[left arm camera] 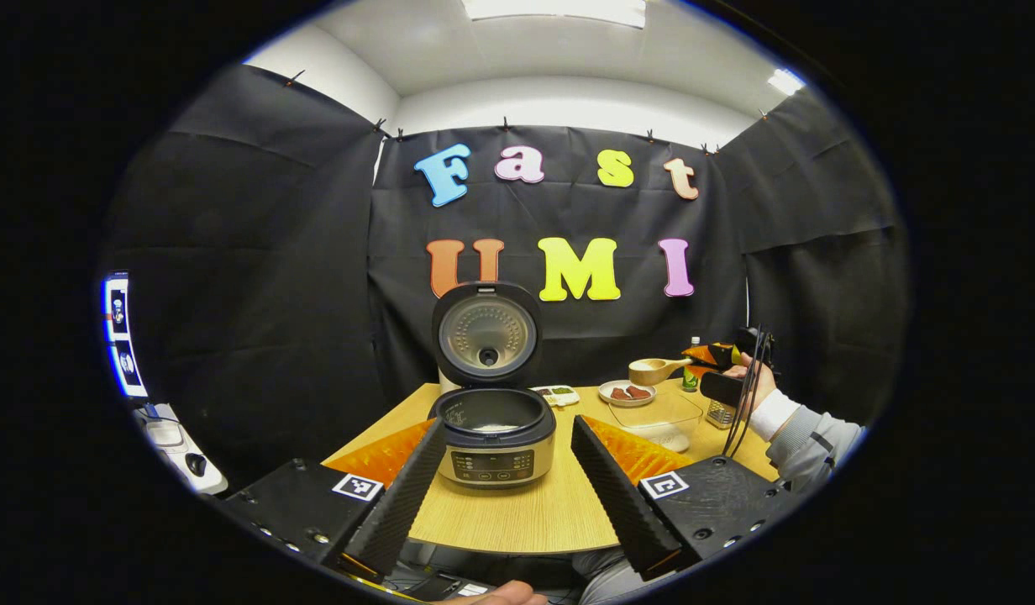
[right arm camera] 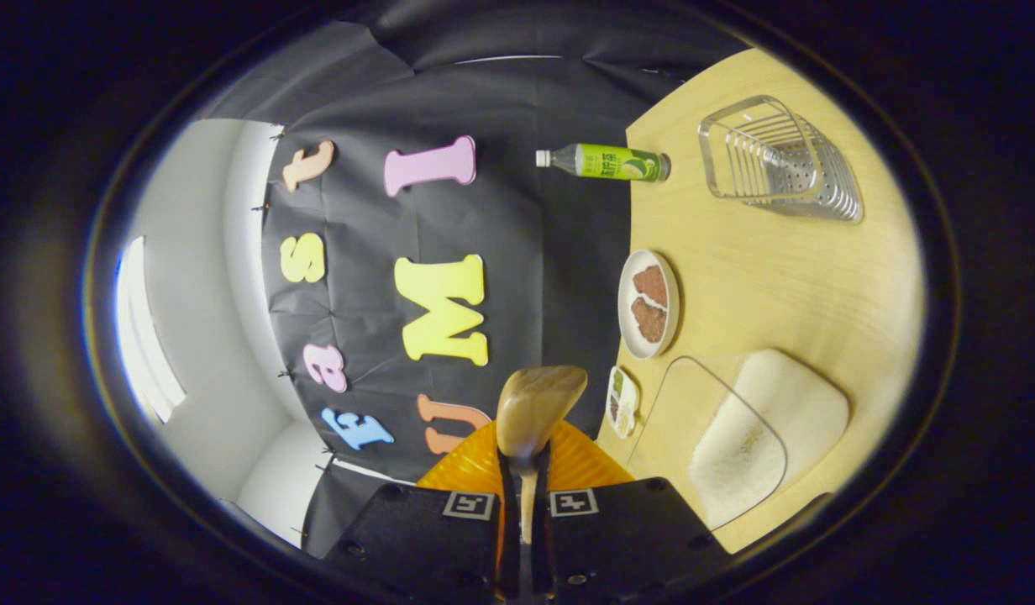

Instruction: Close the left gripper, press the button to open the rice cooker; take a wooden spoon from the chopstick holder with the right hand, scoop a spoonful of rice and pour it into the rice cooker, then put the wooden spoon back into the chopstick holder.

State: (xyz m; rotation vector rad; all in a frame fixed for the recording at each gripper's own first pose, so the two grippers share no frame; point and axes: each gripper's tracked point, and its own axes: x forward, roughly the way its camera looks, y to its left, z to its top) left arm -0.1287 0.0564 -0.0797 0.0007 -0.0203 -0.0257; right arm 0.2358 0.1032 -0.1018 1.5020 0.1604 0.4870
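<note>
A: Left to right, left gripper view?
B: Left hand-held gripper (left arm camera: pixel 505 470) released, fingers spread either side of the rice cooker (left arm camera: pixel 494 433), lid up, on the counter (left arm camera: pixel 517 517). Then a small tray (left arm camera: pixel 556 394), a plate (left arm camera: pixel 626 392), a clear container (left arm camera: pixel 660 420).

A: And the spoon?
B: Wooden spoon (left arm camera: pixel 654 370) held above the counter by the right hand-held gripper (left arm camera: pixel 702 357), clenched on its handle.

A: Anything hard to make out?
B: The chopstick holder (left arm camera: pixel 719 413), largely hidden behind a hand (left arm camera: pixel 757 382) and cables.

Raised lid (left arm camera: pixel 486 334) walls the open rice cooker (left arm camera: pixel 494 435) behind; front approach free
</note>
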